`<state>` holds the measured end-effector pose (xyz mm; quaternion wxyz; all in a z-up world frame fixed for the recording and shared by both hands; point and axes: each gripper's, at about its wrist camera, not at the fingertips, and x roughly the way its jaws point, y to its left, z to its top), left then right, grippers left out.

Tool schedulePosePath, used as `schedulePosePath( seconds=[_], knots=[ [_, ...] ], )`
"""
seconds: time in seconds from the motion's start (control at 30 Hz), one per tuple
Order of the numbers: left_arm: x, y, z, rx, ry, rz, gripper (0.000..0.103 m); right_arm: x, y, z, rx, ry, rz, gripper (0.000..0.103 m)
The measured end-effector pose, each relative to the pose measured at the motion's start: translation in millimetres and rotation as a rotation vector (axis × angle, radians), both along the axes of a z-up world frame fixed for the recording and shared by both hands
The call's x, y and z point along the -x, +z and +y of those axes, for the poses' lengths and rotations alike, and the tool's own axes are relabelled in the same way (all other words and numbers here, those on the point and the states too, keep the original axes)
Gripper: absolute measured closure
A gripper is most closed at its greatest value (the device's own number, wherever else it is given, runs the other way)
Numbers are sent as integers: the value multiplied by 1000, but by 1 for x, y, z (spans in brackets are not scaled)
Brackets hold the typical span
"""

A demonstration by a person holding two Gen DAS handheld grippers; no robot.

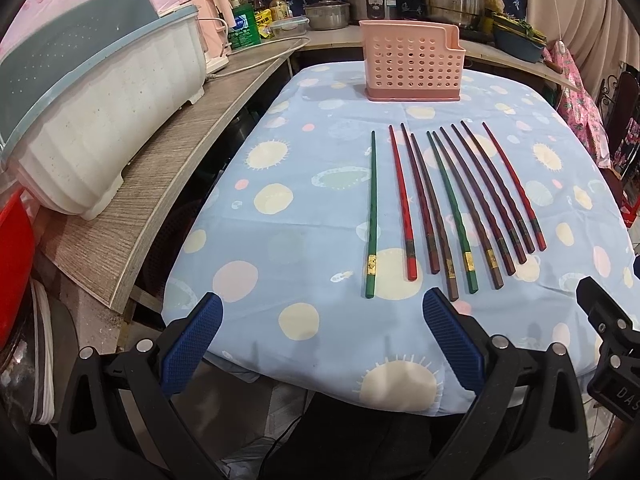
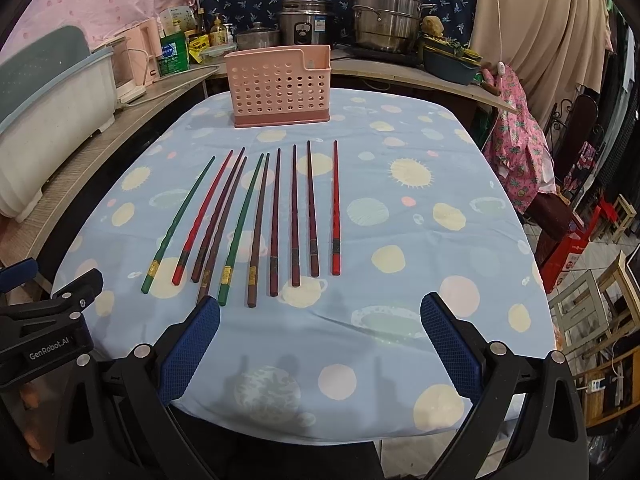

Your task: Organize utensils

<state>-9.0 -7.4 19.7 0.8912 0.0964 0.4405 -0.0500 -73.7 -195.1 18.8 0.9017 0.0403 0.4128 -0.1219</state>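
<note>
While both tools hover at the near edge of the desk (image 2: 460,152) with its blue spotted cloth, I've got the left tool (image 1: 322,312) spread wide and empty, and the right tool (image 2: 320,314) spread just as wide, holding nothing. Ahead lies a row of long, thin lacquered chopsticks (image 2: 276,216), green, red and dark brown, side by side, tips pointing at the pink perforated plastic utensil holder (image 2: 280,86) at the far end. None are in it yet. These look light, stiff and slick, and they lie flat, so I reckon they'll roll or skid under a clumsy pinch. I'd take the lone green chopstick (image 1: 372,216) on the left near its thicker, gold-banded end.
</note>
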Motion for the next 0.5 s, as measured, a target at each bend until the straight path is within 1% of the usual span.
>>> schedulePosePath(
  seconds=[0.5],
  knots=[
    [-2, -1, -3, -3, -2, 1, 8, 0, -1, -2, 0, -3, 0, 7]
  ],
)
